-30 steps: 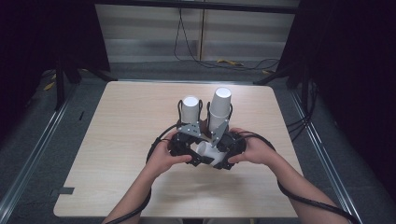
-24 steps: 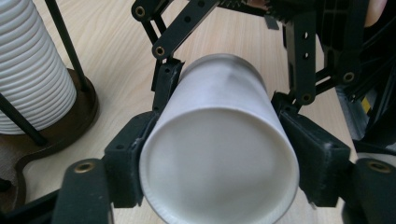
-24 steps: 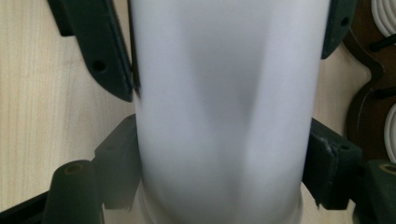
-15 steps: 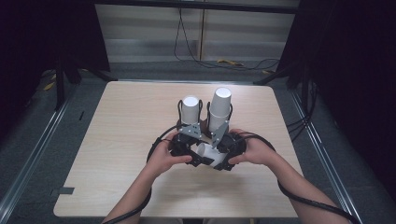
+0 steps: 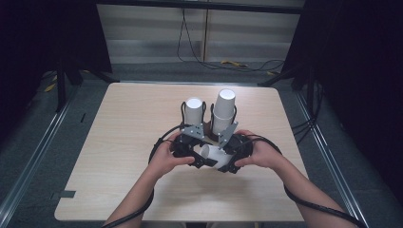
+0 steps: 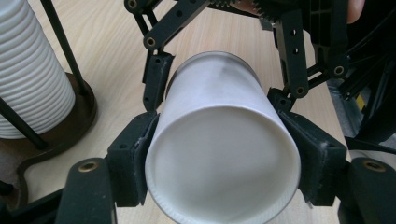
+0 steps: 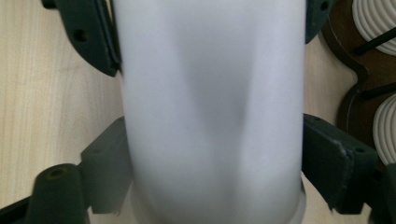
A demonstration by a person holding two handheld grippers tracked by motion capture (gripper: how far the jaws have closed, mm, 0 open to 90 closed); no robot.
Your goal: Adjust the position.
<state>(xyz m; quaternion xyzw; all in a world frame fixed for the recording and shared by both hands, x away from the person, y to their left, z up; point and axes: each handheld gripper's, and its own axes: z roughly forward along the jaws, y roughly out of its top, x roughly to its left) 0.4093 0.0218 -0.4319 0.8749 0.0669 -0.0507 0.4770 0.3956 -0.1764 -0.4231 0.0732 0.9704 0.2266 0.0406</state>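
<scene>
Left claw (image 5: 202,153) is clamped on a plain white paper cup (image 5: 214,155), and its jaws have just been squeezing in, with the cup sitting right between them. In the left gripper view you're looking straight at one round end of the cup (image 6: 223,154), black pads pressed against both sides. Right claw (image 5: 223,159) has hold of the same cup from the other end. The right gripper view has the white wall of it (image 7: 210,107) running right up the middle, that claw's own pads tight against it low down and the other claw's pads up top.

So the cup is lying on its side, held up between the two claws just above the pale wooden bench (image 5: 119,142), near the middle and a bit toward the person's side. Both hands are bunched close together there, left hand (image 5: 166,154) and right hand (image 5: 259,152).

Just behind the claws stand two stacks of white paper cups in a dark wire holder with a brown base. The left stack (image 5: 194,110) is shorter, the right one (image 5: 223,110) taller. The ribbed rims of one stack (image 6: 30,70) show at the left edge of the left gripper view.

No brand, label or print on the cup or the stacks that I can make out, it's all just blank white.
</scene>
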